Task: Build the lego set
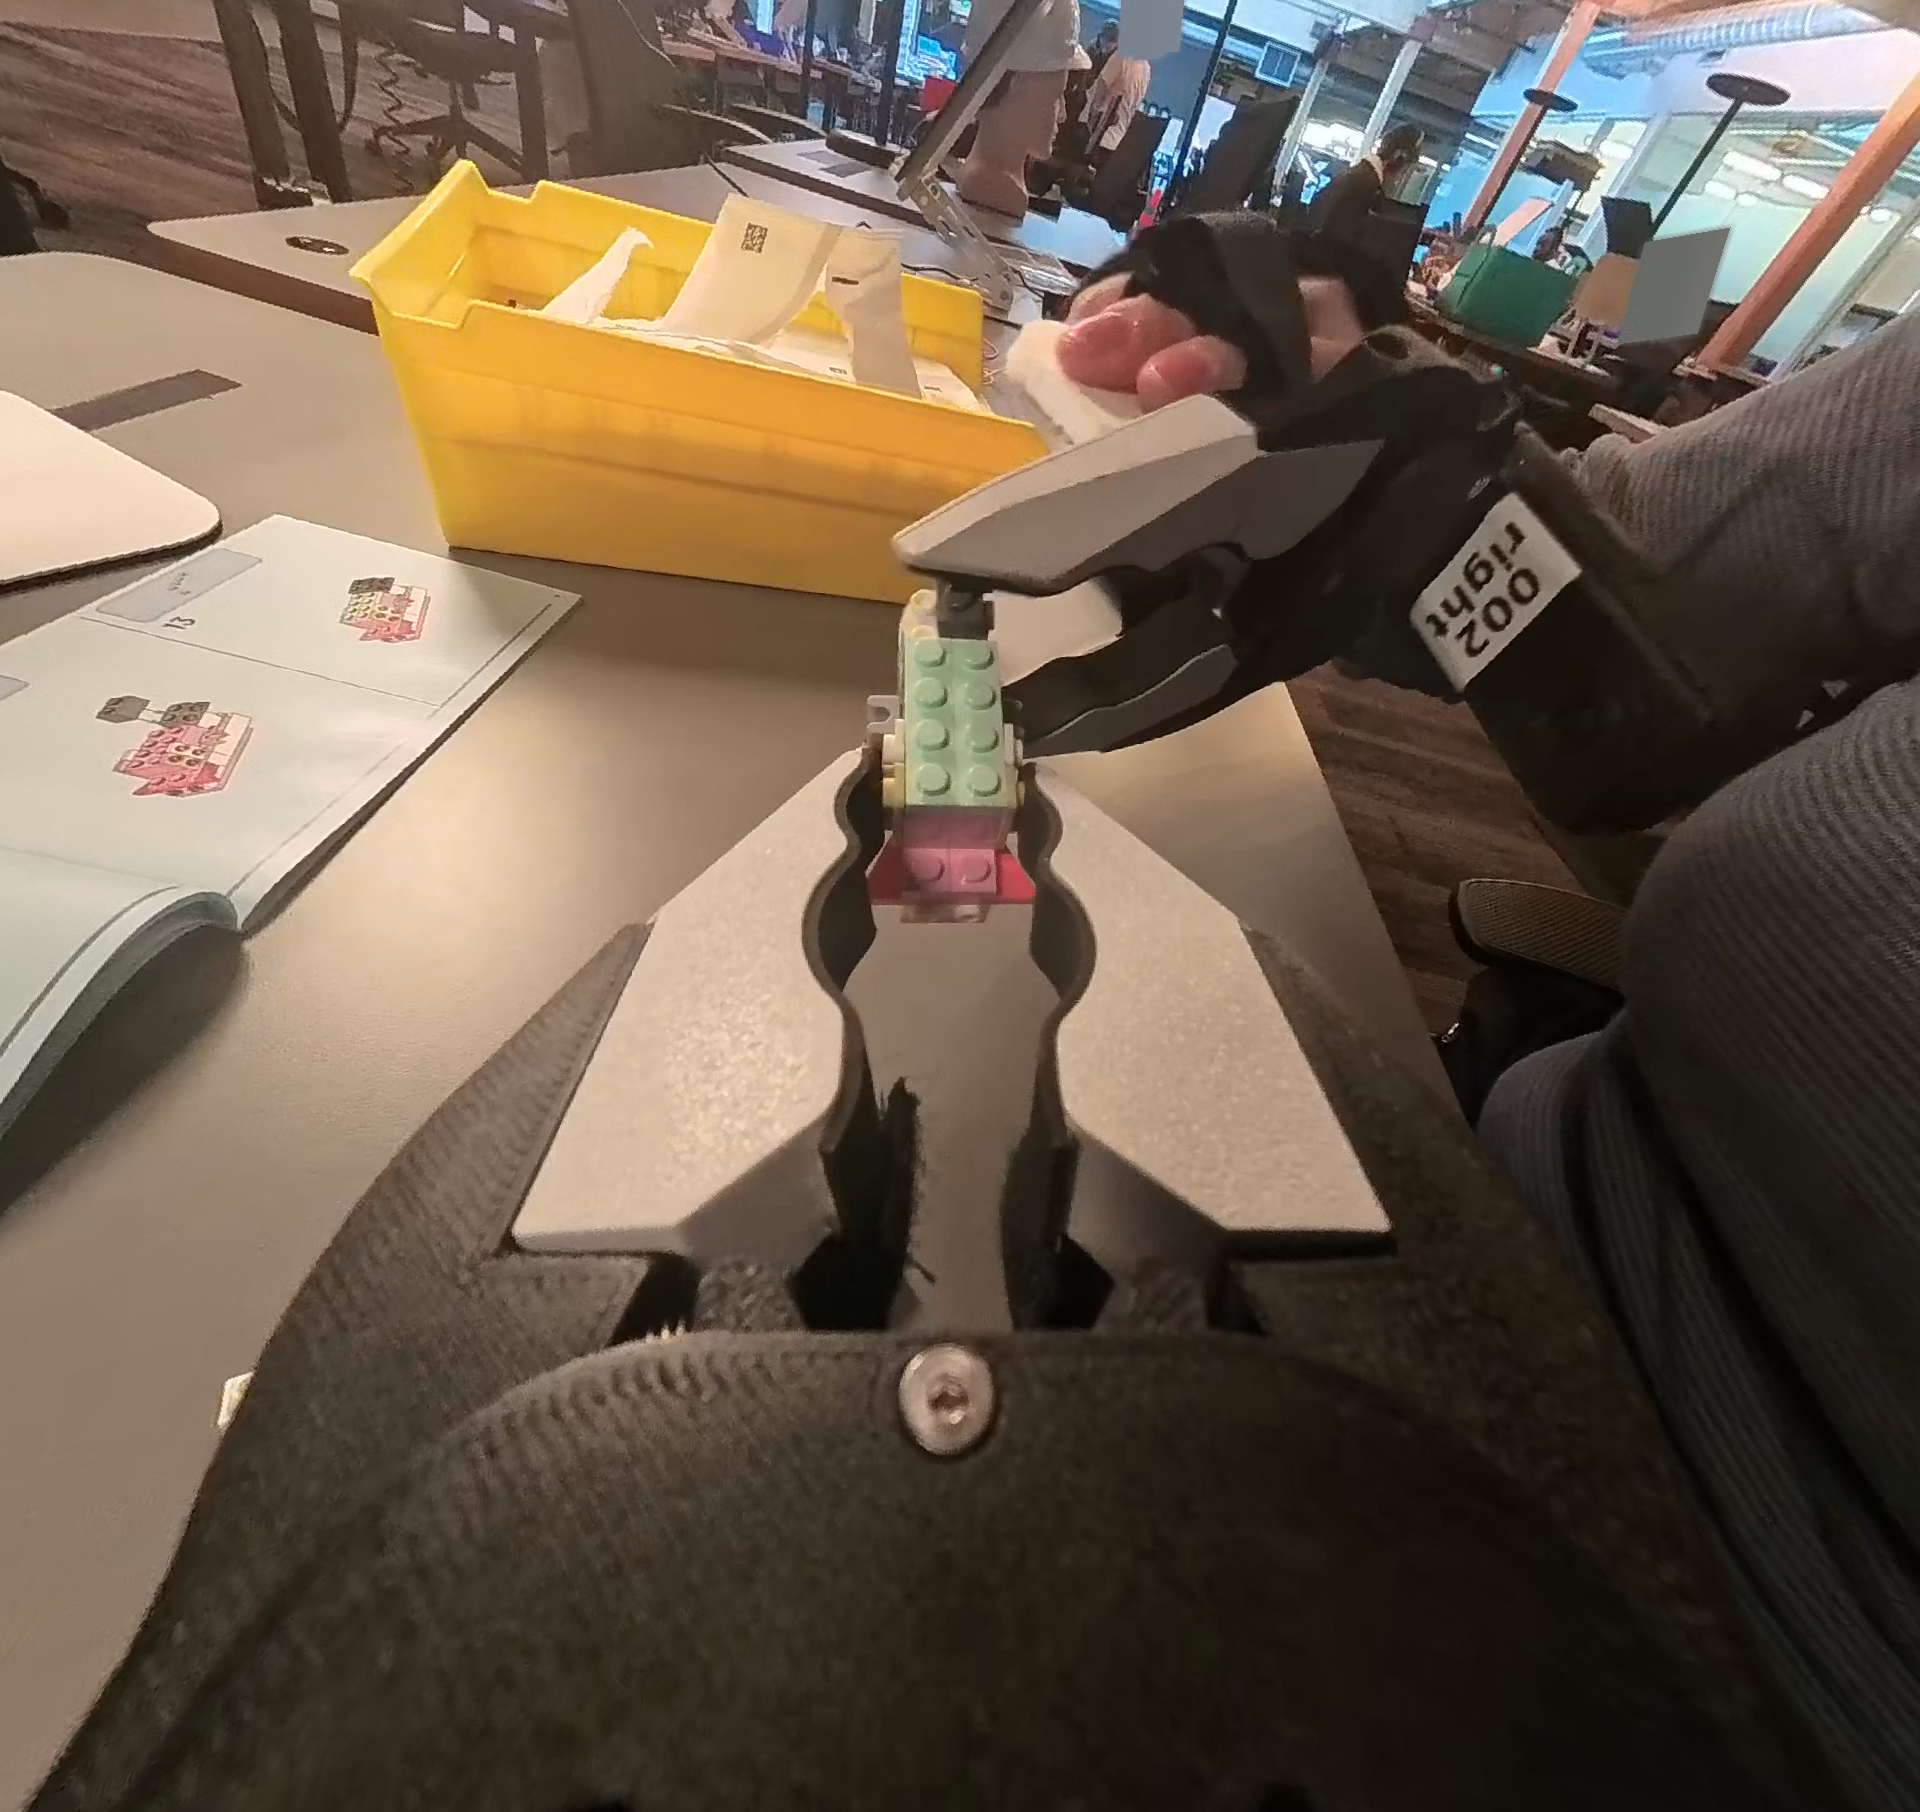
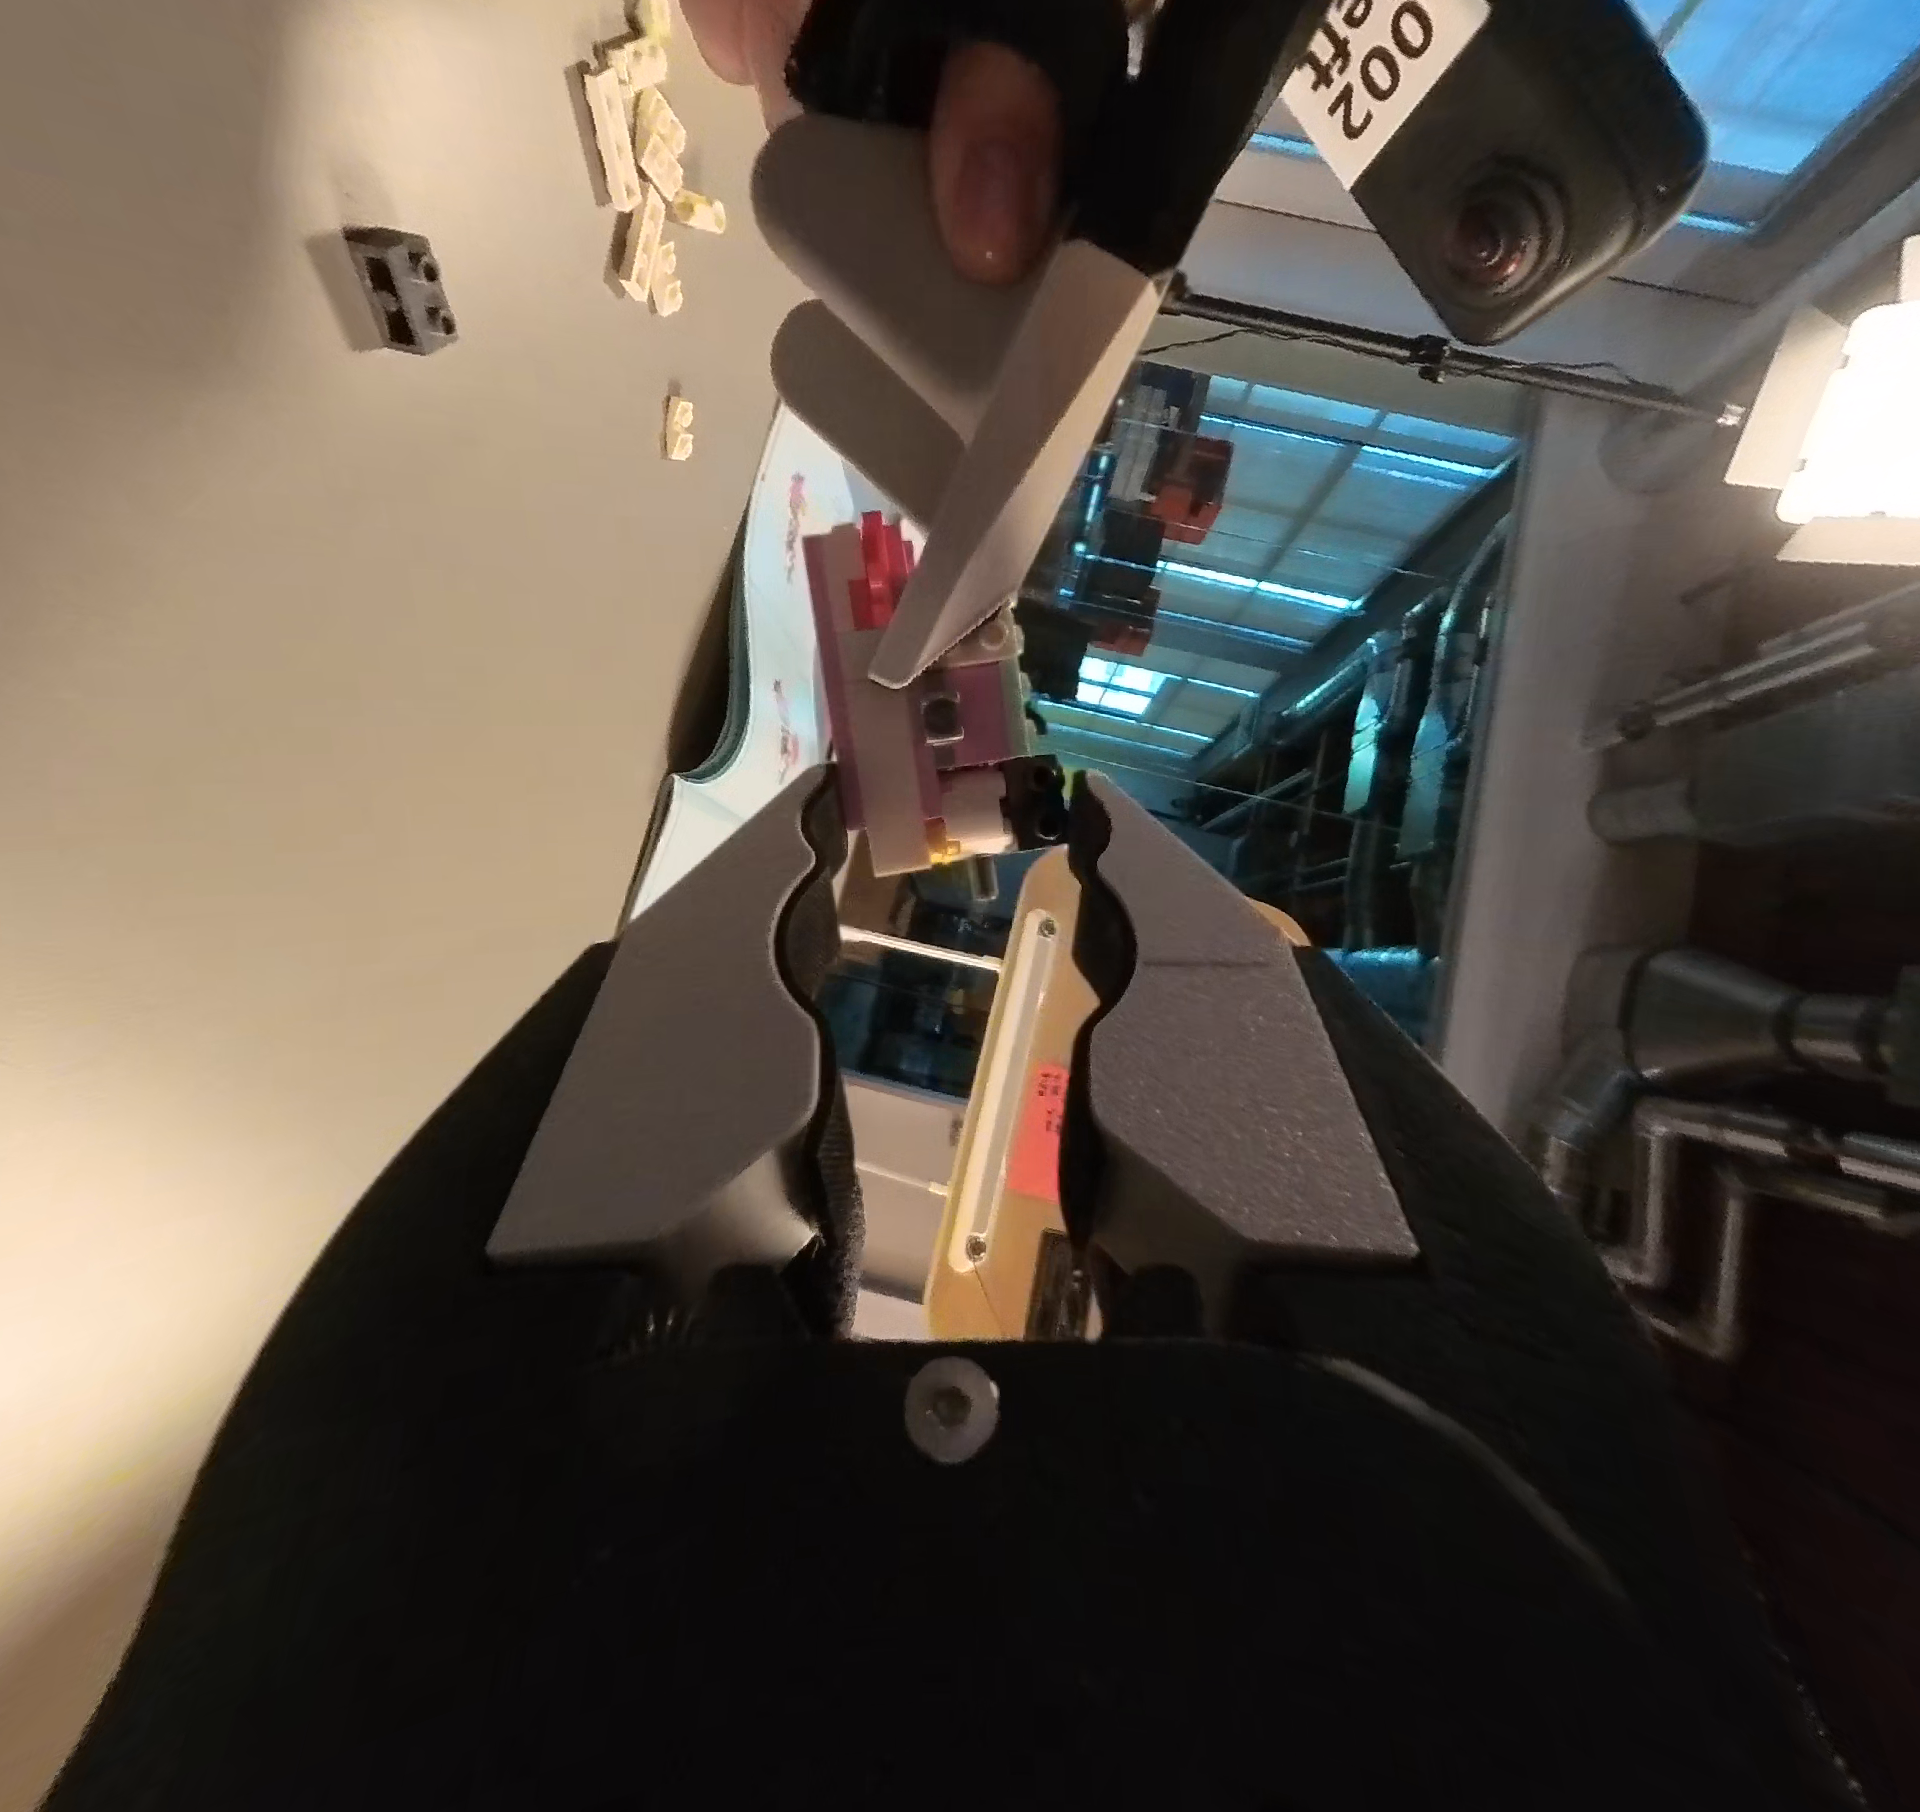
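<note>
Beyond the left tongs point(image 1: 940, 806), up and to their left, a yellow bin point(image 1: 665, 443) stands on the grey surface point(image 1: 540, 827); white paper packets and crumpled white wrappers point(image 1: 769, 292) stick out of it. Those tongs are clenched on a small brick model point(image 1: 951, 734), with a mint-green studded plate on top and pink and red bricks below. From the right, the right tongs point(image 1: 982, 661) grip the same model at its far end, one finger on a small black piece, the other against its side. Left of both tongs an open instruction booklet point(image 1: 270, 723) lies flat. Loose white bricks point(image 2: 644, 152) and a grey brick point(image 2: 395, 292) lie on the surface farther off.
</note>
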A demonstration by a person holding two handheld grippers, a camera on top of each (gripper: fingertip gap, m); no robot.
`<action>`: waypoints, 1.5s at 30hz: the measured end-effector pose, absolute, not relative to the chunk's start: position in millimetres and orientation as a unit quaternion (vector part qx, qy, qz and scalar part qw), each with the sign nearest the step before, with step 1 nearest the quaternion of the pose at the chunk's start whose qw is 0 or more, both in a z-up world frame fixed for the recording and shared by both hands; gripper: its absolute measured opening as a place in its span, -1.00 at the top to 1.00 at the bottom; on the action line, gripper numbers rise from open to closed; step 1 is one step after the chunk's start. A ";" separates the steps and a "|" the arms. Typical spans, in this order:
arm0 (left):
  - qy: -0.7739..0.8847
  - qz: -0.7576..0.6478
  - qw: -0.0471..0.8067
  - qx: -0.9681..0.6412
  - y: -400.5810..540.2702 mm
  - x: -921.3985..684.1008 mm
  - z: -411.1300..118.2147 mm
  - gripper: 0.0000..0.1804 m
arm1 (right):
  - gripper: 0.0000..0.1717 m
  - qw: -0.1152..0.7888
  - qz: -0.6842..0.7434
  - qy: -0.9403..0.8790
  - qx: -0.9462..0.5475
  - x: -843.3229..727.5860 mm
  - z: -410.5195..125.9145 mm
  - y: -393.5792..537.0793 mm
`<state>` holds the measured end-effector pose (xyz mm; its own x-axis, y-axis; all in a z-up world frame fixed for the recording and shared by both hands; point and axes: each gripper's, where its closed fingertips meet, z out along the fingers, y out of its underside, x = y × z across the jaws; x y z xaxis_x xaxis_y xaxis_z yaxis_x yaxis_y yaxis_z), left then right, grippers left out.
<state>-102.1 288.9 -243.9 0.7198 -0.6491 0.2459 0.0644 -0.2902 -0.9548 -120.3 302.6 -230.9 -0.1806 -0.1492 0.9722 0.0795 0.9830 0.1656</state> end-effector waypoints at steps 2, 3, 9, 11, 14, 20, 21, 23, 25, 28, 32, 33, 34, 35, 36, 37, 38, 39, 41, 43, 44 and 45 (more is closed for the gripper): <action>0.194 -0.322 0.562 -0.737 289.1 -103.1 -243.0 0.73 | 0.49 0.650 -0.097 -0.753 0.032 -120.9 -229.1 301.9; 0.189 -0.328 0.562 -0.735 289.0 -103.8 -242.3 0.73 | 0.49 0.655 -0.102 -0.748 0.038 -121.1 -228.2 301.4; 0.200 -0.305 0.566 -0.739 290.2 -104.4 -245.4 0.73 | 0.51 0.634 -0.078 -0.769 0.007 -122.8 -232.8 304.0; 0.208 -0.288 0.564 -0.745 290.7 -103.5 -247.8 0.74 | 0.52 0.620 -0.068 -0.782 0.000 -122.6 -236.9 304.8; 0.197 -0.314 0.566 -0.736 289.8 -103.1 -243.7 0.74 | 0.52 0.621 -0.062 -0.781 0.000 -121.8 -233.6 303.7; 0.196 -0.313 0.566 -0.737 290.2 -104.0 -243.7 0.74 | 0.53 0.627 -0.067 -0.776 0.005 -121.9 -233.0 303.9; 0.195 -0.312 0.567 -0.737 290.1 -104.1 -243.3 0.74 | 0.53 0.630 -0.069 -0.773 0.007 -121.8 -232.4 303.7; 0.195 -0.312 0.567 -0.737 290.3 -104.2 -243.3 0.74 | 0.53 0.633 -0.070 -0.771 0.006 -121.8 -232.2 303.8; 0.193 -0.315 0.564 -0.738 290.7 -104.1 -244.5 0.74 | 0.53 0.628 -0.066 -0.775 0.000 -122.0 -233.6 304.6; 0.176 -0.333 0.567 -0.732 291.5 -104.9 -241.8 0.73 | 0.53 0.625 -0.054 -0.779 -0.013 -123.1 -233.1 305.4; 0.148 -0.376 0.559 -0.724 292.7 -104.8 -238.9 0.56 | 0.53 0.616 0.009 -0.786 -0.054 -126.4 -228.2 302.9; 0.144 -0.384 0.559 -0.721 292.5 -104.6 -237.6 0.58 | 0.53 0.610 0.019 -0.790 -0.061 -127.4 -228.9 302.2; 0.142 -0.387 0.560 -0.719 292.3 -104.9 -236.8 0.58 | 0.53 0.604 0.032 -0.793 -0.069 -128.4 -229.4 301.0; 0.140 -0.387 0.563 -0.717 292.3 -105.5 -235.5 0.59 | 0.53 0.599 0.048 -0.796 -0.078 -129.4 -230.0 299.6; 0.138 -0.389 0.564 -0.715 292.0 -106.0 -234.1 0.59 | 0.53 0.594 0.062 -0.797 -0.087 -130.4 -230.1 298.9; 0.135 -0.393 0.565 -0.713 291.8 -106.8 -232.6 0.59 | 0.53 0.591 0.072 -0.798 -0.094 -131.2 -229.8 298.7; 0.131 -0.396 0.564 -0.712 291.6 -107.4 -231.6 0.60 | 0.53 0.589 0.080 -0.798 -0.101 -132.1 -229.6 298.7; 0.127 -0.400 0.564 -0.712 291.7 -108.0 -230.8 0.64 | 0.53 0.588 0.084 -0.798 -0.106 -133.1 -229.6 298.9; 0.115 -0.396 0.559 -0.719 293.9 -110.4 -233.1 0.67 | 0.53 0.585 0.084 -0.799 -0.113 -135.2 -231.2 300.5; 0.108 -0.394 0.557 -0.723 295.1 -112.0 -234.4 0.68 | 0.53 0.582 0.087 -0.800 -0.120 -136.6 -232.7 301.8; 0.105 -0.394 0.555 -0.725 295.5 -112.5 -235.2 0.68 | 0.53 0.580 0.088 -0.801 -0.124 -137.2 -233.5 302.3; 0.103 -0.394 0.554 -0.726 295.9 -113.0 -235.7 0.68 | 0.53 0.577 0.089 -0.802 -0.127 -137.5 -234.2 302.8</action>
<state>-113.0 295.9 -235.7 0.6685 -0.5863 0.4576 0.2868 -0.3644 -0.8860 -137.5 302.8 -234.2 -0.3017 0.3070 0.9026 0.1017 0.9517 -0.2897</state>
